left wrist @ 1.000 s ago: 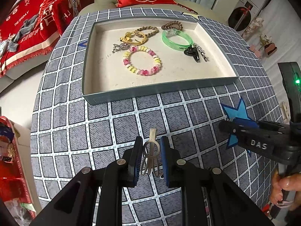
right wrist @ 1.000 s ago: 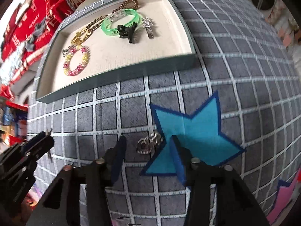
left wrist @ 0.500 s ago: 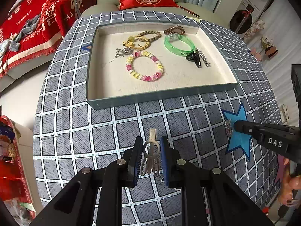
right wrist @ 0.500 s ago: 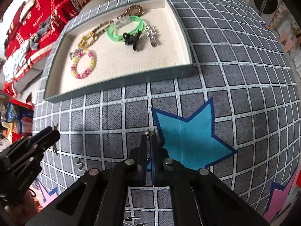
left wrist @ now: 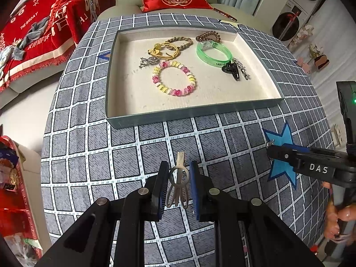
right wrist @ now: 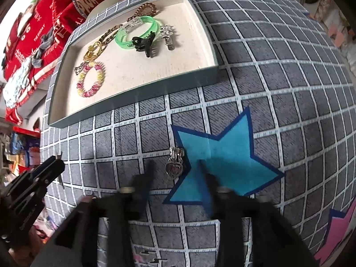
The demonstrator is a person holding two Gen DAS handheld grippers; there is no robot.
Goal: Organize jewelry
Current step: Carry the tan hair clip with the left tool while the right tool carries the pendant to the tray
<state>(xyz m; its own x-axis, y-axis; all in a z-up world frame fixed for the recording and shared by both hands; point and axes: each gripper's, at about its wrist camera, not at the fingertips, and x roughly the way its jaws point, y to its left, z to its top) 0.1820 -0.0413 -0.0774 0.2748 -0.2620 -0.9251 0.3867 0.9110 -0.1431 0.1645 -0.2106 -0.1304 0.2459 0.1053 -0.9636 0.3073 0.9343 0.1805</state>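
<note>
The left claw (left wrist: 178, 183) grips a pale hair clip (left wrist: 178, 178) at lower centre of its frame, the clip's long axis running up the frame with its narrow end toward the tray (left wrist: 195, 113) and its looped lower end partly hidden behind the pads. The right claw (right wrist: 175, 166), motion-blurred at lower centre of its own view, is opening around a silver heart charm (right wrist: 175, 163) lying lengthwise up-frame on the checked surface (right wrist: 124, 138), just beside a blue star (right wrist: 224, 155). Bracelets and clips sit in the tray above.
</note>
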